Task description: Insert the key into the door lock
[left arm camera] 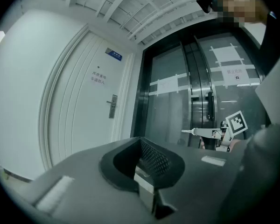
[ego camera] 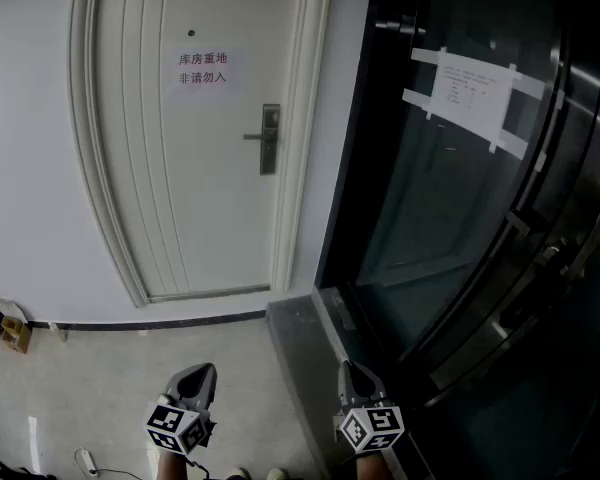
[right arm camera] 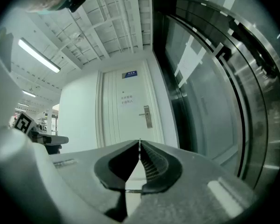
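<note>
While right gripper (ego camera: 348,370) pinches the key (left arm camera: 188,131) — left gripper (ego camera: 200,373) closed — lock (ego camera: 270,139) stands well apart.

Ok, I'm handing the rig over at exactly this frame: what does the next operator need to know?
Left hand-held gripper: jaws together, nothing seen in them, held low and well short of the door.
Right hand-held gripper: jaws shut on the key, whose thin tip pokes out in front.
Door lock: on the closed white door, just left of the glass doors.
Done: key in grasp.
To do: approach the door, line the key up with the lock, insert it.
</note>
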Motion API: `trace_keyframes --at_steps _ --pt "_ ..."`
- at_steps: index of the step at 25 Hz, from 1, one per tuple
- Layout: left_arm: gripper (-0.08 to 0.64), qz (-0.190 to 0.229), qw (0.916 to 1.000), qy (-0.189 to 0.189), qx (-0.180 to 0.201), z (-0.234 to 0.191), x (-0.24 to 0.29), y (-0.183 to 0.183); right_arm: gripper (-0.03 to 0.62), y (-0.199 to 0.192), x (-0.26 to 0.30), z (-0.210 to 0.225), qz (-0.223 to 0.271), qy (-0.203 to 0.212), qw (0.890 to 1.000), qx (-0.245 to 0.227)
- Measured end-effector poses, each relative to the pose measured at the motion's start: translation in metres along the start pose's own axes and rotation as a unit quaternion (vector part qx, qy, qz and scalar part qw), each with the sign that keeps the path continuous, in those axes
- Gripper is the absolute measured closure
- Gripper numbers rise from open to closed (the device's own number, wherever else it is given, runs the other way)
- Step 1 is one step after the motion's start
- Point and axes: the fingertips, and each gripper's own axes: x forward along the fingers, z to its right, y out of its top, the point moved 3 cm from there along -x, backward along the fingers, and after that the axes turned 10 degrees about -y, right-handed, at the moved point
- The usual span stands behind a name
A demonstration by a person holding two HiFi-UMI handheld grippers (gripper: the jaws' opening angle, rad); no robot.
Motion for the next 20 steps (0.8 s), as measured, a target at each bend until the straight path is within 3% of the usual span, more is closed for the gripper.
trace_keyframes --at_steps 6,20 --pt "0.558 0.003 0.9999 -0.016 -0.002 0.008 0.019 0.003 0.583 0.006 -0.003 0.017 0.012 -0.027 1.0 0.003" --pt "0.558 -0.003 0.9984 -0.055 0.008 0.047 0.071 0.005 0.583 0.012 -0.007 0.06 0.016 -0.043 0.999 -0.003"
